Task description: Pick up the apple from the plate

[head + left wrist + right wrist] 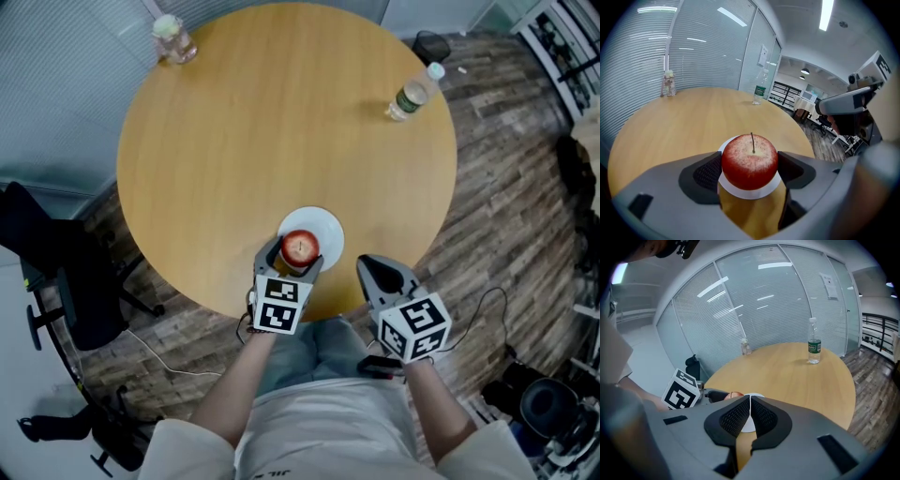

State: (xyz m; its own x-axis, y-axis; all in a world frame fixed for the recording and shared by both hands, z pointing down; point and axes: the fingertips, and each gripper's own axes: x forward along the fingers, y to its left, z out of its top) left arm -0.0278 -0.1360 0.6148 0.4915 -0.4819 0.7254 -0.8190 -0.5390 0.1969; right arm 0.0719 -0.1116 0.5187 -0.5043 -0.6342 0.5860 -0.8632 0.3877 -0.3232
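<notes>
A red apple [300,247] with a thin stem sits over a small white plate [326,228] near the front edge of the round wooden table [281,122]. My left gripper [293,256] is around it. In the left gripper view both pads press the sides of the apple [750,161], with the plate [752,192] showing just beneath. My right gripper [375,270] hovers at the table's rim to the right of the plate, its pads [761,416] shut together on nothing. From there a sliver of the apple [733,394] shows behind the left gripper's marker cube [682,390].
A clear water bottle [412,94] with a green label stands at the table's far right. A small glass jar [173,39] stands at the far left. A black office chair [66,272] is on the floor to the left, and cables lie under the table edge.
</notes>
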